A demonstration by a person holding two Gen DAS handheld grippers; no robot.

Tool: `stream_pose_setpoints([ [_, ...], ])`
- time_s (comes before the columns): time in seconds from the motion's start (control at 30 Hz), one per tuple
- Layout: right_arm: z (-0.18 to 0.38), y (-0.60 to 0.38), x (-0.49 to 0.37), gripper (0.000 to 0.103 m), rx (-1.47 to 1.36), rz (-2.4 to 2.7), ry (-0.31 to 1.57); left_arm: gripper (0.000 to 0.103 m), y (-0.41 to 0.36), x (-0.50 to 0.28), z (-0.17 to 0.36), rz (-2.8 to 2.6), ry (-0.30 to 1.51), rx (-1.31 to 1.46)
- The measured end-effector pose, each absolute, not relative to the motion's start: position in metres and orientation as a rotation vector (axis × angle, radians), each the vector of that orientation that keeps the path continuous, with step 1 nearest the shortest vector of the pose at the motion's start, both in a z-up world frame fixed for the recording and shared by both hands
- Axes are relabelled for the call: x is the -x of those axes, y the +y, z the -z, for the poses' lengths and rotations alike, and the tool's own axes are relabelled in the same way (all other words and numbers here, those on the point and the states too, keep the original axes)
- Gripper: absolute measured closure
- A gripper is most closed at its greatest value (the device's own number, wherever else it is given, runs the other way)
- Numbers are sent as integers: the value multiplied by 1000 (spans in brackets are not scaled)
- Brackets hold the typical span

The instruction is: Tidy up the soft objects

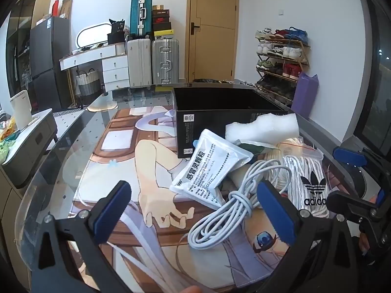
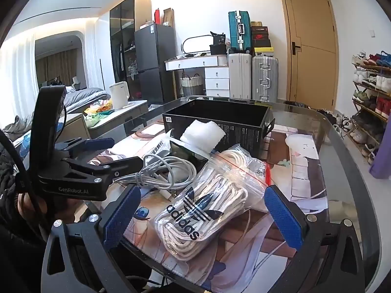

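A black open box (image 1: 220, 105) (image 2: 220, 117) stands on the printed mat. In front of it lie a white foam piece (image 1: 264, 127) (image 2: 202, 131), a white medicine sachet (image 1: 210, 171), a coiled white cable (image 1: 227, 210) (image 2: 166, 171) and a clear adidas bag of white laces (image 1: 310, 183) (image 2: 202, 210). My left gripper (image 1: 193, 212) is open, its fingers on either side of the cable and sachet. My right gripper (image 2: 202, 217) is open, its fingers on either side of the adidas bag. The left gripper also shows in the right wrist view (image 2: 114, 151).
A glass table (image 1: 73, 146) (image 2: 342, 146) carries the printed mat (image 1: 136, 161). A white cabinet (image 1: 31, 131) with a kettle stands to the left. Suitcases (image 1: 151, 61), a door and a shoe rack (image 1: 281, 56) stand behind.
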State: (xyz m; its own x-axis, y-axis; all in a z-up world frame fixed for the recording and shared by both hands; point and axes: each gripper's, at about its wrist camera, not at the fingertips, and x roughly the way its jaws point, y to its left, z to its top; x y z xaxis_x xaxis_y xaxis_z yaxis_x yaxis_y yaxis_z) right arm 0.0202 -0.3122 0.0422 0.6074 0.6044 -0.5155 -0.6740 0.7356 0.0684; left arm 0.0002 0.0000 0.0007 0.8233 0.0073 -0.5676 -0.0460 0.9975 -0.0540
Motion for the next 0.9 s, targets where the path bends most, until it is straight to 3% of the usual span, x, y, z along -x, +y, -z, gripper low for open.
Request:
stream_pose_setpoints([
  [0.23, -43, -311, -19, 0, 161, -733, 548, 0, -26, -3, -9, -49, 592, 11],
  [0.9, -40, -306, -17, 0, 159, -704, 548, 0, 1, 3, -2, -54, 564, 61],
])
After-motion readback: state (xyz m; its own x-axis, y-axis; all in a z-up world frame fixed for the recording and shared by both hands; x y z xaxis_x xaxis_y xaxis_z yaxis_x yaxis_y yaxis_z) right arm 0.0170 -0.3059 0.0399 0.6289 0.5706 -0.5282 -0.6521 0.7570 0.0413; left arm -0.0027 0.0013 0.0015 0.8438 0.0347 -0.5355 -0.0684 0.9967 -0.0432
